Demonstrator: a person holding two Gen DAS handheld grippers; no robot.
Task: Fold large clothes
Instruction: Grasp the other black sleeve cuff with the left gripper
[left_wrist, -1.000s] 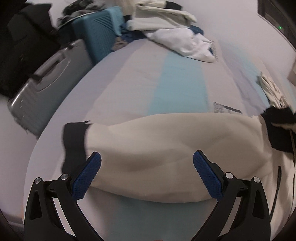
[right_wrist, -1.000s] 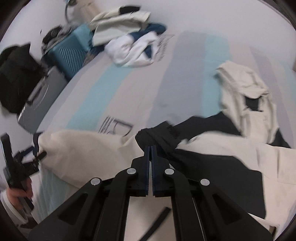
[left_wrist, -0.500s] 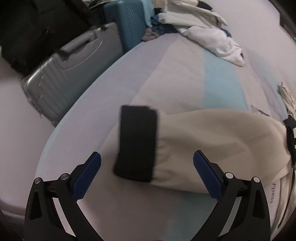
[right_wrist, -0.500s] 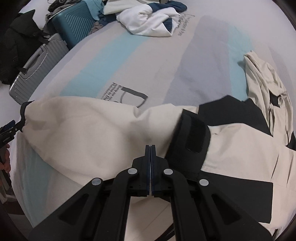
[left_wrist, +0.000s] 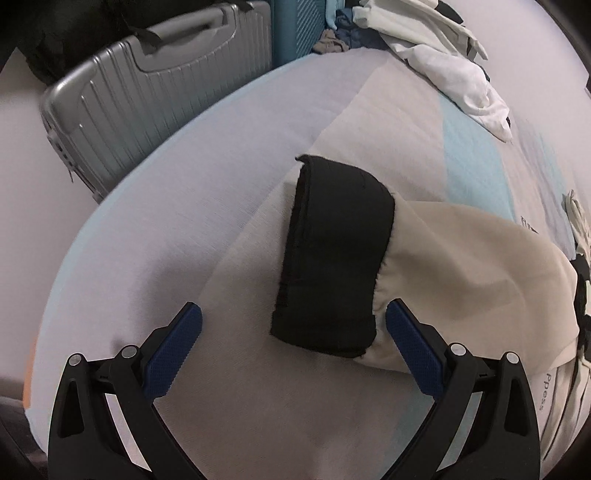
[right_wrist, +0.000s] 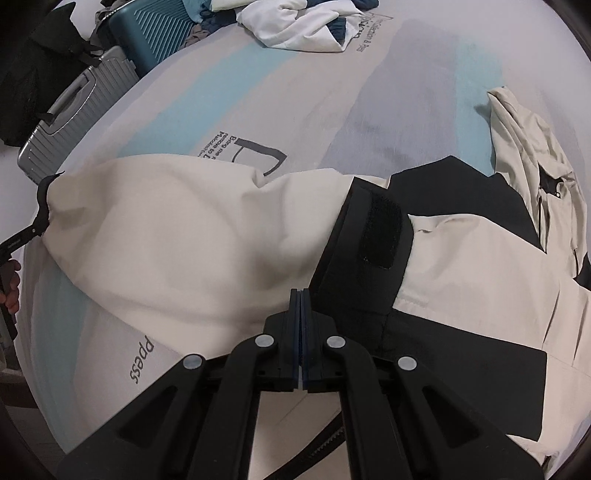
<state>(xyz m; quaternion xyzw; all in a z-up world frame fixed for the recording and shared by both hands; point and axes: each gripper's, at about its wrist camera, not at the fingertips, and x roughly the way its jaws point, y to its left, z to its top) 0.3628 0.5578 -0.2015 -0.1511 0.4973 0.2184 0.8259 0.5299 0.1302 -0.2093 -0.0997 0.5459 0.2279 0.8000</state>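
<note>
Both grippers are angled steeply down over a bed (left_wrist: 155, 229). On the left gripper (left_wrist: 293, 326) the jaws are held wide apart with nothing clamped; on the right gripper (right_wrist: 300, 295) the jaws are pressed together, and whether any fabric is caught between them cannot be made out.

Ahead of and beneath both grippers, the bed is covered by a smooth sheet (right_wrist: 332, 96) banded in grey, beige and pale blue, with printed lettering that is partly covered and hard to read. Over it a cream jacket (right_wrist: 192, 236) with black panels is spread, of a stiff, lightly creased fabric. One sleeve (left_wrist: 461, 266) is seen lying ahead of the left gripper, and its black cuff (left_wrist: 332, 258), a wide flat band with a frayed edge, is placed just beyond and between the blue ribbed fingers (left_wrist: 170, 354). Just ahead and right of the right gripper a second black cuff (right_wrist: 365, 251) is seen, carrying a rough hook-and-loop strip.

Far ahead, at the bed's far end, a heap of clothes (right_wrist: 295, 26) in white, cream and navy is piled. To the far left of the grippers, beside the bed, a ribbed grey suitcase (left_wrist: 155, 92) and a teal suitcase (right_wrist: 159, 33) are stood, with a dark bundle behind them that is cut off. A zip is glimpsed below the right gripper's frame, mostly hidden.
</note>
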